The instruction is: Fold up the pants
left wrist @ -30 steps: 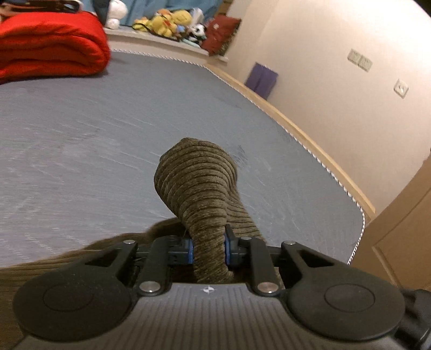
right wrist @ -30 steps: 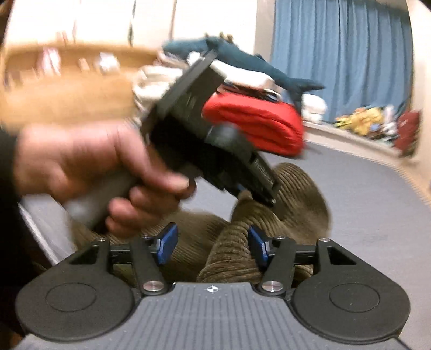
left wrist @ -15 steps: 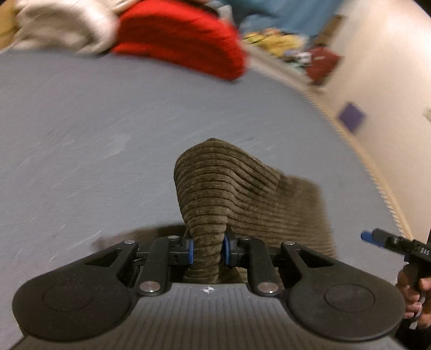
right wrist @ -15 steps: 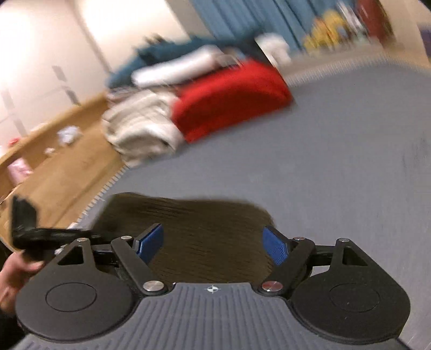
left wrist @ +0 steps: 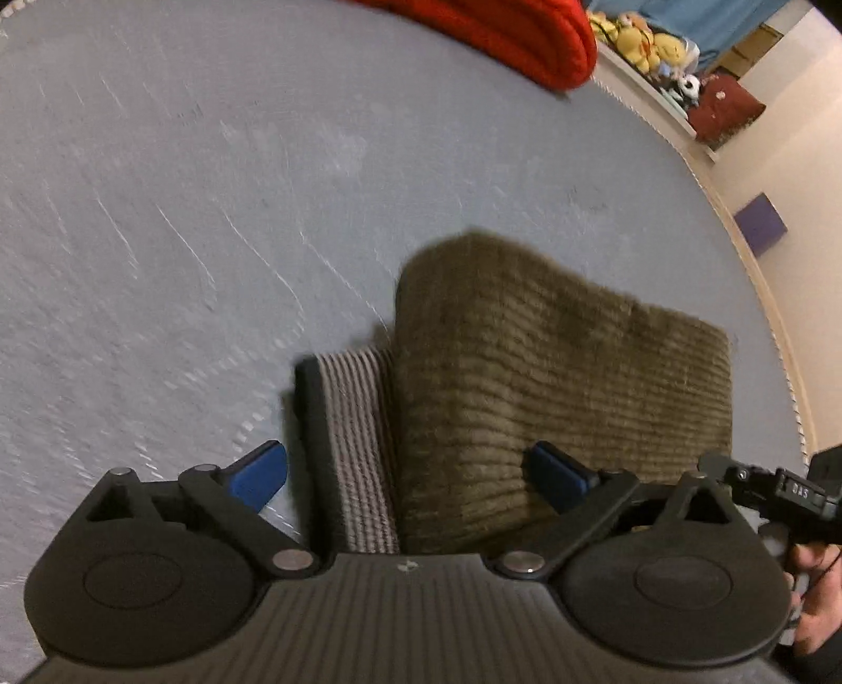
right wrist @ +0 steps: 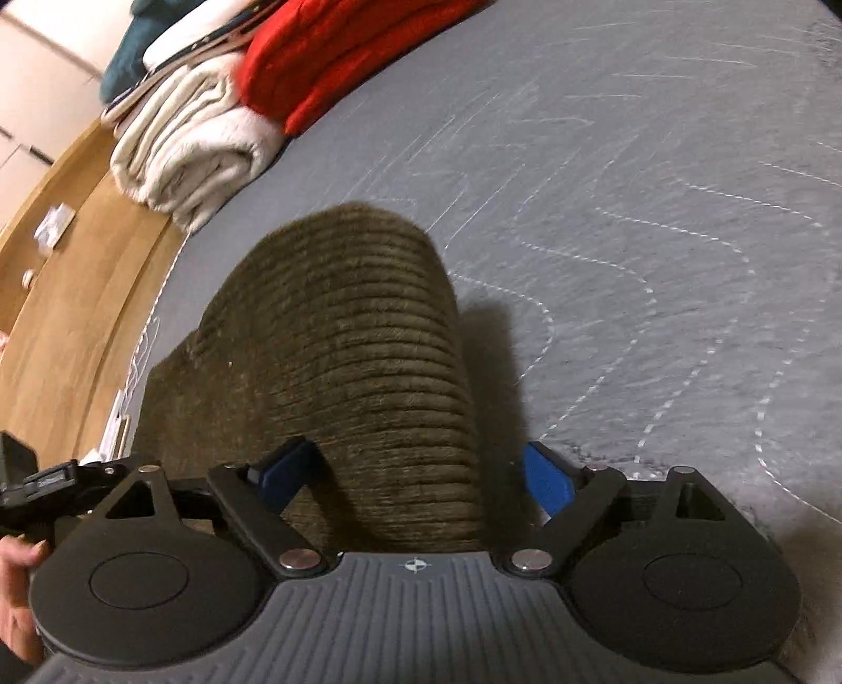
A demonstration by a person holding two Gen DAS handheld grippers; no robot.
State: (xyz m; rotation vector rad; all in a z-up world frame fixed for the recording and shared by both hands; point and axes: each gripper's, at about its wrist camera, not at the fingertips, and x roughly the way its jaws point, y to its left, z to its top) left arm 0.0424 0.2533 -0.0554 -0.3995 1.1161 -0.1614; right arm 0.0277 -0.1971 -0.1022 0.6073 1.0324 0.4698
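A second ago the left tool (left wrist: 408,476) pinched a raised fold of the pants (left wrist: 558,379); now its jaws are opening, spread wide, with the cloth lying loose between the blue pads (left wrist: 258,473) and no pad pressing on it. In the left wrist view the olive corduroy pants lie folded on the grey bed (left wrist: 210,210), near its right edge, a striped inner band showing at their left side. A red blanket (left wrist: 515,42) sits at the far edge.

In the right wrist view the right tool (right wrist: 418,481) is also opening, wide, with a hump of the pants (right wrist: 342,342) between its pads, ungripped. The pants lie by the bed's left edge, and folded white blankets (right wrist: 194,142) sit at the far left corner.
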